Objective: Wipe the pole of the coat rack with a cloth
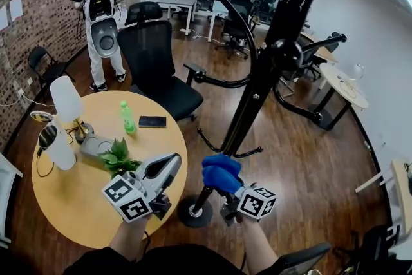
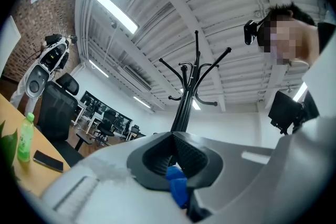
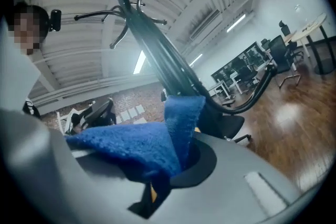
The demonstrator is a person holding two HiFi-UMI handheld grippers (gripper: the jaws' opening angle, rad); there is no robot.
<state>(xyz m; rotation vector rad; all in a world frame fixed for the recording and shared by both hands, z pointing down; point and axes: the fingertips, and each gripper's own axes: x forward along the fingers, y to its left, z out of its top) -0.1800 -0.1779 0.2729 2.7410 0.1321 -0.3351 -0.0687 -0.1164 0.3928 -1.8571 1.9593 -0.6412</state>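
Blue cloth (image 1: 221, 172) clamped in fingers of right gripper (image 1: 232, 198), against coat-rack pole (image 1: 256, 94); fingers of left gripper (image 1: 171, 164) together, just beside.

The left grey plastic gripper (image 2: 175, 159) and the right grey plastic gripper (image 1: 230, 198) each have black ridged pads (image 2: 194, 161) inside and a white cube with black squares (image 1: 132, 198) behind. The person's dark top (image 1: 168, 263) shows below them.

Bright ceiling strip lights (image 2: 116, 12) glare overhead; fisheye edges darken and blur.

Head view looks steeply down the rack (image 1: 257, 93); left gripper view and right gripper view, low beside it, face up it
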